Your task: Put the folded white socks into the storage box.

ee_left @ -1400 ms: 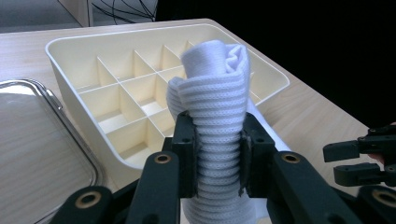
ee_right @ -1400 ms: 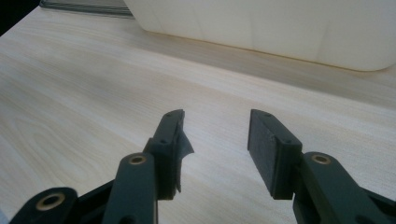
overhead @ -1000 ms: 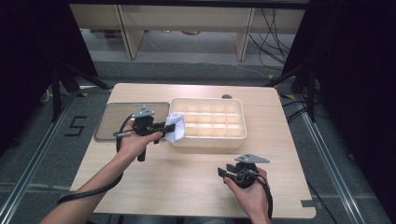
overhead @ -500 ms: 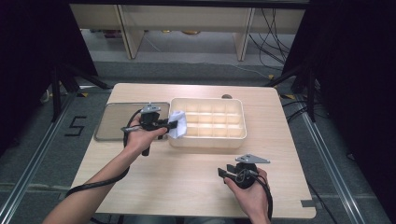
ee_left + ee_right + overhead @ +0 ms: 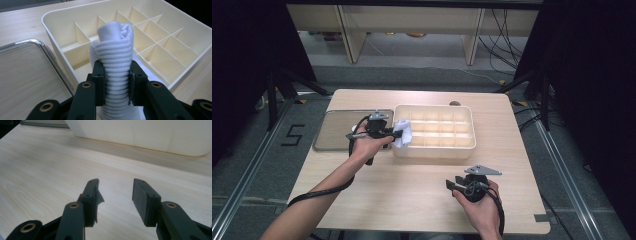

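The left tool (image 5: 116, 82) has its two black jaws pressed on either side of a rolled white ribbed-knit cloth (image 5: 115, 53), which stands upright between the pads with its top rising well above them. In the high view this left tool (image 5: 391, 133) holds the cloth (image 5: 402, 134) at the left end of a cream plastic organiser tray with a grid of small compartments (image 5: 464, 145), over the tray's left rim and its nearest cells; the left gripper view shows the cloth above the near corner of the tray (image 5: 53, 35). Just left of the tray lies a flat clear plastic lid with rounded corners (image 5: 334, 129), resting on the pale wooden counter (image 5: 412, 190). The right tool (image 5: 115, 195) sits low over the counter near its front edge, well apart from the tray, jaws spread with nothing between them.
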`<control>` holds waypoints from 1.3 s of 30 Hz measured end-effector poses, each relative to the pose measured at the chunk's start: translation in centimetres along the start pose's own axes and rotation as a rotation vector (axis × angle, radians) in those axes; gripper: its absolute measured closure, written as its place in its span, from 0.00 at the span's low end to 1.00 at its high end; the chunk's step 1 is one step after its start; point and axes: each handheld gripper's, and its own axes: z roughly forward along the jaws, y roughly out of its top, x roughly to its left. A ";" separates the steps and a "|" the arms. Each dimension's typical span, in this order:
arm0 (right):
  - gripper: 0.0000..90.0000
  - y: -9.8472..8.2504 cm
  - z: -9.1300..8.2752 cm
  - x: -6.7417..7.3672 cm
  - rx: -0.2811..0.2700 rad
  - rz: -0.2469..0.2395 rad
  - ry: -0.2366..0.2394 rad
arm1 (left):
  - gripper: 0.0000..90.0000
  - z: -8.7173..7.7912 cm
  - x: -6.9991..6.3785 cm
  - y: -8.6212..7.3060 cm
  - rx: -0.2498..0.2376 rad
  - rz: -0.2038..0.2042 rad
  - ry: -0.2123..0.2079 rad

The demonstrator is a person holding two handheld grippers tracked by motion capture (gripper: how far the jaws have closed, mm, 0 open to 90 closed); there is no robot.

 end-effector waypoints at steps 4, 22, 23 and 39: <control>0.63 0.1 -0.1 0.0 0.009 0.004 -0.006 | 0.79 0.1 -0.1 0.1 0.032 0.032 0.016; 0.63 0.2 -0.2 0.0 -0.001 0.005 0.003 | 0.79 0.9 -0.3 0.6 0.129 0.080 0.044; 0.63 0.2 -0.2 0.0 -0.001 0.005 0.001 | 0.79 1.0 -0.4 0.6 0.130 0.079 0.051; 0.63 0.2 -0.2 0.0 0.005 0.007 0.002 | 0.79 1.7 -0.6 1.2 0.217 0.091 0.065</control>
